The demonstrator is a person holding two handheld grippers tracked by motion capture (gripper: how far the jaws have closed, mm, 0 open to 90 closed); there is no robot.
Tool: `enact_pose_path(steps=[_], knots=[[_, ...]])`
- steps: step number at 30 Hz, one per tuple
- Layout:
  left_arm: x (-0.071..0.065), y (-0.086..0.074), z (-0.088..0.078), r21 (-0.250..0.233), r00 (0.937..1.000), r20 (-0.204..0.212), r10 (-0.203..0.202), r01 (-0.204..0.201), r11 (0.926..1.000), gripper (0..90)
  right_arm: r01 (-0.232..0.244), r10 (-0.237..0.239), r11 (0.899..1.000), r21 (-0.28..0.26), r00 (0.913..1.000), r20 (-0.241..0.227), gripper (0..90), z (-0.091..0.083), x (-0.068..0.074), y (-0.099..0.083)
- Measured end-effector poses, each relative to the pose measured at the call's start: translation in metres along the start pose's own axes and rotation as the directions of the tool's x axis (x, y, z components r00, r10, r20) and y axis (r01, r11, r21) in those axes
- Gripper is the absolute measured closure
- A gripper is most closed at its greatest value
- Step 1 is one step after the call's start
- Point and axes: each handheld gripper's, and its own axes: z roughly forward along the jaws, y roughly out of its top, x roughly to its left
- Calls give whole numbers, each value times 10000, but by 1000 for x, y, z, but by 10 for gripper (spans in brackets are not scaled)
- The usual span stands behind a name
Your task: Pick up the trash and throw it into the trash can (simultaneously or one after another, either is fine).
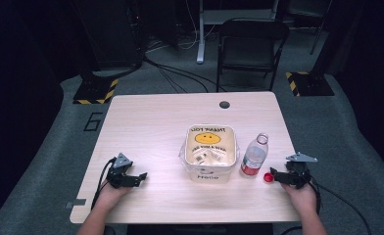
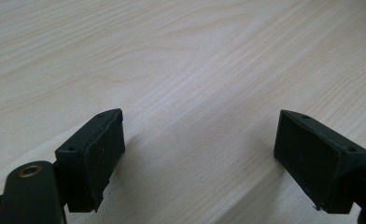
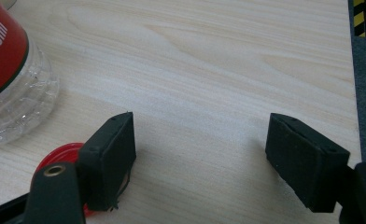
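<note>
The right gripper [image 3: 200, 161] is held with jaws spread over the surface [image 3: 209, 60]; a red cap [image 3: 55, 156] is seen beside a bottle [image 3: 13, 79].

bottle [image 3: 8, 70]: cut by frame edge | red cap [image 3: 59, 156]: partly behind jaw | tub [image 1: 210, 152] print: unreadable

Bare desk [image 1: 151, 127] lies open ahead of the left gripper [image 1: 140, 176], while the tub [image 1: 210, 152], the bottle [image 1: 254, 155] just beside it and the red cap [image 1: 267, 177] crowd the right gripper [image 1: 274, 176].
</note>
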Motion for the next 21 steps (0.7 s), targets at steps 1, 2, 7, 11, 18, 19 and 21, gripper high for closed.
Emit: enact_pose_path(steps=[1, 2, 7, 11, 18, 19, 21], knots=[[0, 0, 0, 3, 10000, -12, 13, -13, 10000, 161, 0, 0, 10000, 0, 10000, -2, 236, 0, 0, 0], [0, 0, 0, 3, 10000, -12, 13, -13, 10000, 161, 0, 0, 10000, 0, 10000, -2, 236, 0, 0, 0], [-1, 0, 0, 9, 10000, -43, 30, -30, 10000, 160, -3, 3, 10000, -24, 10000, 1, 252, 0, -1, 0], [-1, -1, -1, -9, 10000, -29, 4, -4, 10000, 160, 0, 0, 10000, -61, 10000, 15, 273, 0, -1, 0], [-2, -1, -1, 20, 10000, -31, 31, -31, 10000, 161, -203, 201, 9996, -182, 9997, -102, 359, 0, -2, 1], [-2, -1, -1, 20, 10000, -31, 31, -31, 10000, 161, -164, 162, 9997, -193, 9998, -149, 365, -1, -2, 1], [-2, -2, -2, 27, 10000, 34, 93, -93, 10000, 161, -156, 153, 9997, -194, 9997, -187, 376, -1, -2, 1]])
